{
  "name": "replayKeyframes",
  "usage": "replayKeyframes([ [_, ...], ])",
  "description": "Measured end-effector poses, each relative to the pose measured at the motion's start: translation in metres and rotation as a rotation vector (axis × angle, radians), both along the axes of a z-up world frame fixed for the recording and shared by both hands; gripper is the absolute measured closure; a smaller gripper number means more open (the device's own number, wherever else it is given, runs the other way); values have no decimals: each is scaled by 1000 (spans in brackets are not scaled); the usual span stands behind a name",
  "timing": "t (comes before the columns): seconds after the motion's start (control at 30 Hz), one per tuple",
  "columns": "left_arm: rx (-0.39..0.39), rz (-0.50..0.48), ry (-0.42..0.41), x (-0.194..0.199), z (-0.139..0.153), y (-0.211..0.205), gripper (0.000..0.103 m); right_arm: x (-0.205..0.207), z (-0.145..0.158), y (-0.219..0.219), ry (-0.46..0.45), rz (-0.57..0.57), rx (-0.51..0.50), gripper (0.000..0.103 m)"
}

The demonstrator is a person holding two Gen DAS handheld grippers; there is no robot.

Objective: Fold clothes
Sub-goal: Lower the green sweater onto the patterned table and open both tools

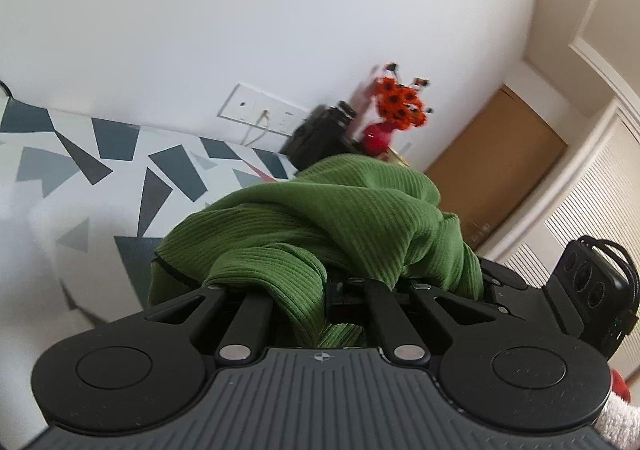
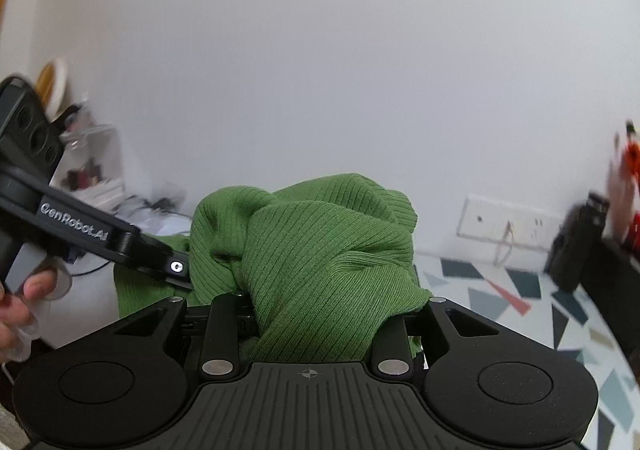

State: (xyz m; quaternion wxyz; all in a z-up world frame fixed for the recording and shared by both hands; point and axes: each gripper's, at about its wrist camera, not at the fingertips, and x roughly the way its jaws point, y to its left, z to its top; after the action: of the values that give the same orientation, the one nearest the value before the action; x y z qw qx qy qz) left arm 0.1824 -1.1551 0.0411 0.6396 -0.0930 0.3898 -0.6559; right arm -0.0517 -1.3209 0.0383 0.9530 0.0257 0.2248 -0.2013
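A green ribbed garment (image 1: 320,217) is bunched over my left gripper (image 1: 320,290), which is shut on it; the cloth hides the fingertips. The same green garment (image 2: 320,250) also drapes over my right gripper (image 2: 316,310), which is shut on it, fingertips hidden. Both grippers hold the cloth up in the air, close together. The left gripper's body (image 2: 92,234) shows at the left of the right wrist view, touching the cloth. The right gripper's body (image 1: 588,282) shows at the right edge of the left wrist view.
A table with a grey and white triangle pattern (image 1: 100,169) lies below. At its back stand a black box (image 1: 320,133) and a red vase of orange flowers (image 1: 396,117). A wall socket panel (image 1: 260,113) is behind. Shelves with clutter (image 2: 88,169) stand left.
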Motion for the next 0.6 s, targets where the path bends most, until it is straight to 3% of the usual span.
replayKeyframes([
  [0.17, 77, 111, -30, -11, -16, -52, 98, -13, -26, -97, 2, -11, 65, 76],
  [0.33, 167, 344, -49, -31, -28, -90, 98, -27, -53, -204, 3, 10, 130, 76],
  [0.6, 391, 598, -33, -69, -69, -117, 98, -67, -112, -358, 96, -32, 317, 75],
])
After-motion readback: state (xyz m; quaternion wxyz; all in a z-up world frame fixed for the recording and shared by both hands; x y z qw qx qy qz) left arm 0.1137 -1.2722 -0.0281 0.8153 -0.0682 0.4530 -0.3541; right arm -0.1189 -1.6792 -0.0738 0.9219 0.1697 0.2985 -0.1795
